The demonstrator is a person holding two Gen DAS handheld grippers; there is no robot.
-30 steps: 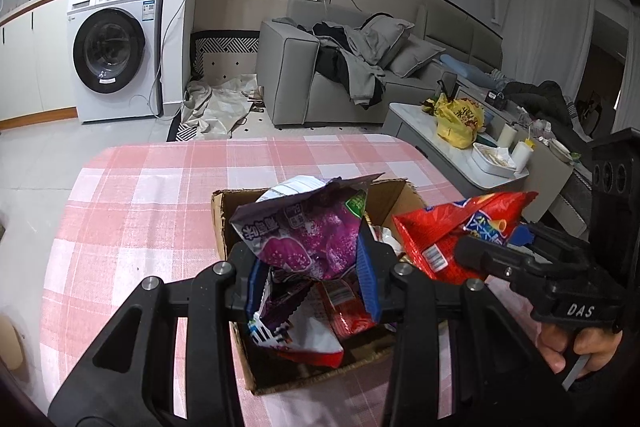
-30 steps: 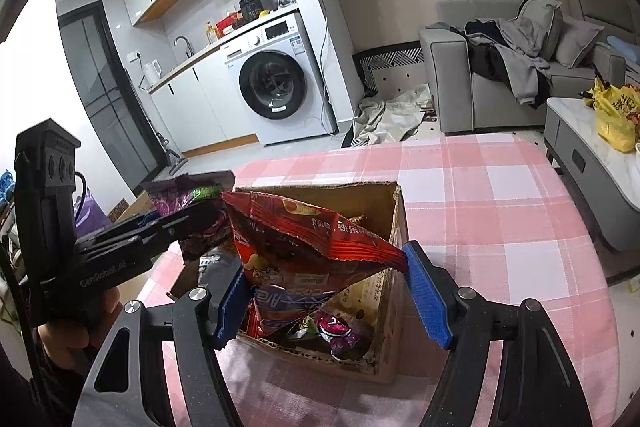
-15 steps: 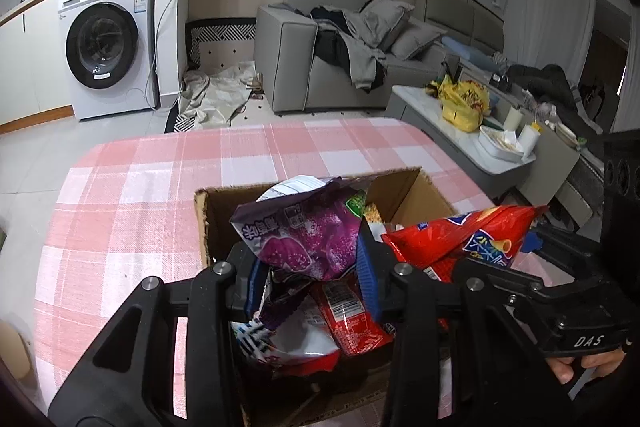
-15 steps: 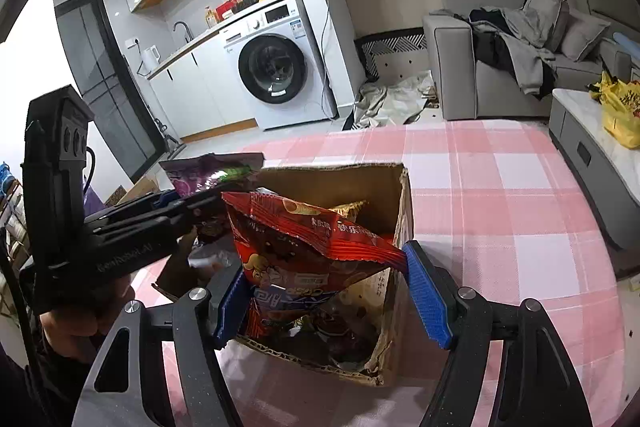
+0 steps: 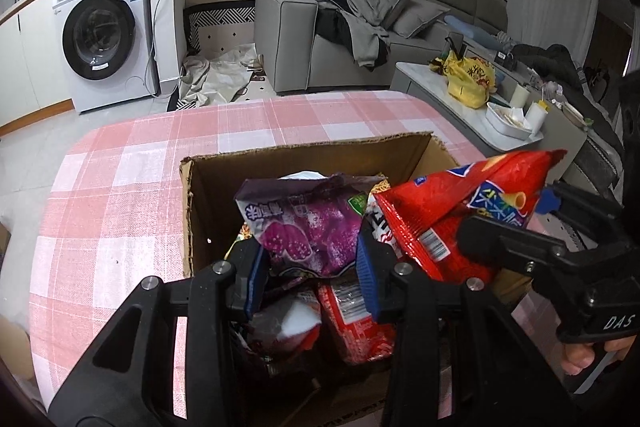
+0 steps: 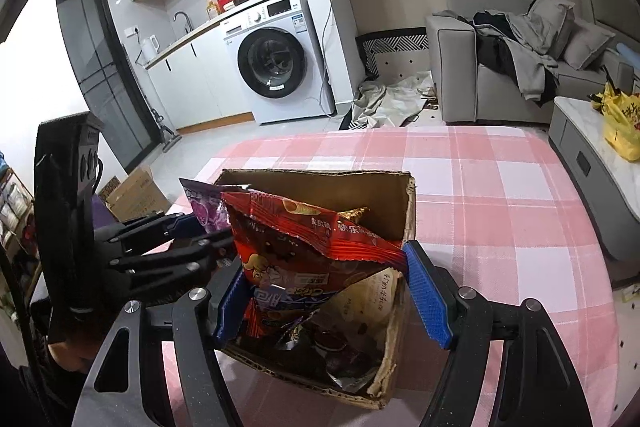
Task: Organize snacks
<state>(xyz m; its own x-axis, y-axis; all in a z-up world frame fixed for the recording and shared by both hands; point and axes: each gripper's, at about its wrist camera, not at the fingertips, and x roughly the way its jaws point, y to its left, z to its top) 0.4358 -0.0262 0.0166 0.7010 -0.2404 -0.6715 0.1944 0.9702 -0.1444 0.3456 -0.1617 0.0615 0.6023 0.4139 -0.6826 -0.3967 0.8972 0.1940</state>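
Firmly clamping crinkly foil: left gripper (image 5: pixel 310 273) on purple bag (image 5: pixel 308 223), right gripper (image 6: pixel 334 295) on red bag (image 6: pixel 304 247), above torn cardboard box (image 6: pixel 320 187) on pink checked tablecloth (image 6: pixel 500 211).

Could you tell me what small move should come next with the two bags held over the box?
Probably lower both a little more, then release: the purple bag in the left gripper and red bag in the right gripper hang above the box.
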